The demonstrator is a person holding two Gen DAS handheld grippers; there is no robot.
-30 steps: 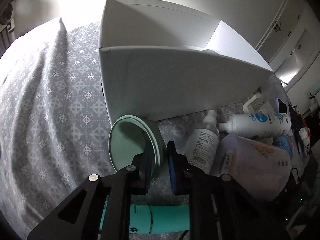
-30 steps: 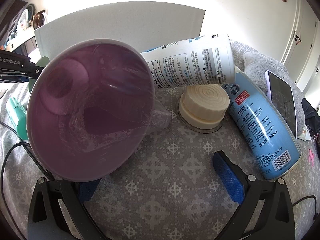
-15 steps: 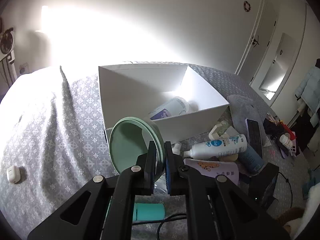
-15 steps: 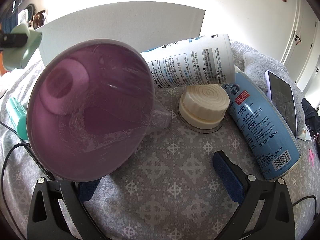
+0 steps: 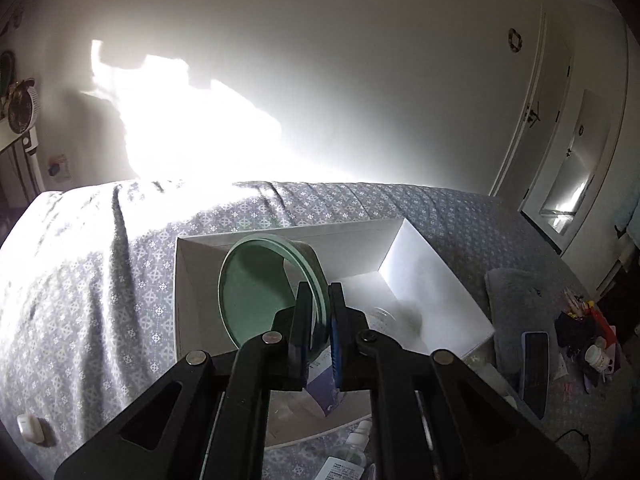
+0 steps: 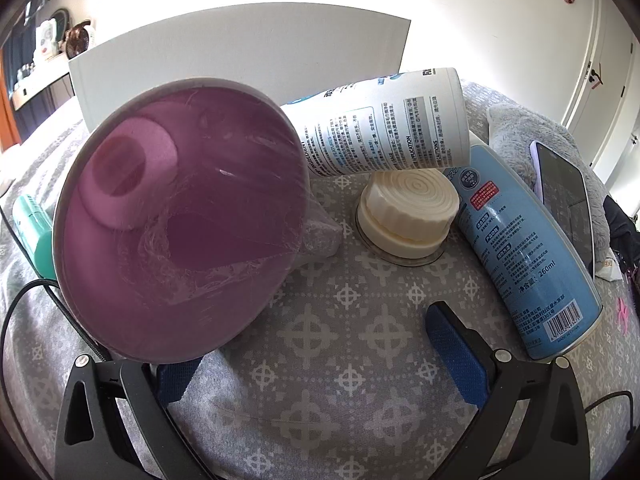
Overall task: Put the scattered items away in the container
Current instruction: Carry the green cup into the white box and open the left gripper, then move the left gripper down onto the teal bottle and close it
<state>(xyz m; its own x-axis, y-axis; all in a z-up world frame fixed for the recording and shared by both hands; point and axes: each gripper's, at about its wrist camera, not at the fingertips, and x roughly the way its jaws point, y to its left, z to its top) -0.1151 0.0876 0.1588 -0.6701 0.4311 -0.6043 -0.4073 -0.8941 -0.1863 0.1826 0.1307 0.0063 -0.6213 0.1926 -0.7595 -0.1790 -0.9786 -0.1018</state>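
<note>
My left gripper (image 5: 319, 316) is shut on the rim of a round mint-green lid (image 5: 256, 288) and holds it high above the open white box (image 5: 416, 256) on the bed. A bottle lies inside the box, blurred. My right gripper (image 6: 320, 344) is open and low over the bed. The purple wrapped cup (image 6: 180, 220) lies on its side against its left finger. Ahead lie a white bottle (image 6: 384, 136), a cream jar lid (image 6: 408, 208) and a blue spray can (image 6: 520, 248).
The white box wall (image 6: 240, 60) stands behind the scattered items. A phone (image 6: 564, 196) rests on a grey towel (image 6: 520, 128) at right. A teal tube (image 6: 32, 228) lies at left. A small white device (image 5: 30, 428) sits on the bedspread.
My left gripper has lifted the mint-green lid from the bed beside the box to high above the box opening. The right gripper has not moved.
</note>
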